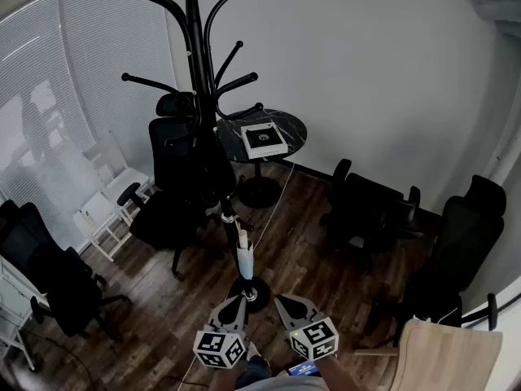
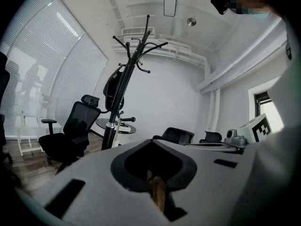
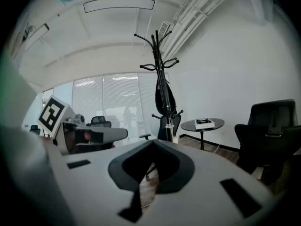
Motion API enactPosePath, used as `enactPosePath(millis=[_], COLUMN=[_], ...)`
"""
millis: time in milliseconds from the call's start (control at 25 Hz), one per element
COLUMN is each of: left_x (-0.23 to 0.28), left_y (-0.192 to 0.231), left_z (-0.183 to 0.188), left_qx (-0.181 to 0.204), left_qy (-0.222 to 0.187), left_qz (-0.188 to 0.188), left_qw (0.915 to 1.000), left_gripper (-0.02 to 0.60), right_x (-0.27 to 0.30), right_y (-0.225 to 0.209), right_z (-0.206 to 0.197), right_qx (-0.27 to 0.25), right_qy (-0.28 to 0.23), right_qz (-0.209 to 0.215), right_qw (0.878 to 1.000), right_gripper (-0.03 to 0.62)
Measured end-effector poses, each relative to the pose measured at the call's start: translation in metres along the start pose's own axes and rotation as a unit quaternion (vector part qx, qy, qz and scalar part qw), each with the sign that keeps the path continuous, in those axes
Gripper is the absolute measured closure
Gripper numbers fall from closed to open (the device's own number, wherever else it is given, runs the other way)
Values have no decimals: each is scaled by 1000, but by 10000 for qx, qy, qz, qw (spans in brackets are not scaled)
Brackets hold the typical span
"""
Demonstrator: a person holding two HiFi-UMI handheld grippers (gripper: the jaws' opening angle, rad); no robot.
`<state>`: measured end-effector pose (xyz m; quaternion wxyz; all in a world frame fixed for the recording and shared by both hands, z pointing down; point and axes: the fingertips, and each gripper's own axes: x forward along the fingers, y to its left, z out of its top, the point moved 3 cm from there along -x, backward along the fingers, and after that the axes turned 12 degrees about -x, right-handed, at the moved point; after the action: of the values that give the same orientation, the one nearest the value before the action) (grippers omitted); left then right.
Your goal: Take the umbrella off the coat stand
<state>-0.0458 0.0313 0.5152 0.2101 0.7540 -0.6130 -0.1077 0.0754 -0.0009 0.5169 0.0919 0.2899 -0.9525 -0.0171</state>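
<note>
The coat stand (image 1: 195,47) stood straight ahead of both claws and well beyond their tips. The black umbrella (image 2: 112,91) hung furled against its pole, up among the hooks. The left claw (image 1: 238,300) and right claw (image 1: 282,300) were each pressed together on nothing, held low and side by side near the stand's foot.

I judged the reach had yet to begin. To do it well, I would spread one claw before closing in and pinch the umbrella near its top. Then I would lift it clear of the hook instead of tugging the stand over.

My count was one stand, four dark office chairs, one round surface (image 1: 289,125), one umbrella, two claws, and one flat box (image 1: 264,139).
</note>
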Motion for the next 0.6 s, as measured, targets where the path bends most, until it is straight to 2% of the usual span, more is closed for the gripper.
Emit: enactPosePath(millis=[600], left_x=[-8], left_y=[-9], left_z=[-3], left_qx=[98], left_qy=[45], left_qz=[101], left_qw=[9999], left_gripper=[561], right_x=[-16], right_y=[1], right_z=[4], right_qx=[72], right_qy=[-102], right_qz=[-1], right_qw=[9999], right_gripper=[583])
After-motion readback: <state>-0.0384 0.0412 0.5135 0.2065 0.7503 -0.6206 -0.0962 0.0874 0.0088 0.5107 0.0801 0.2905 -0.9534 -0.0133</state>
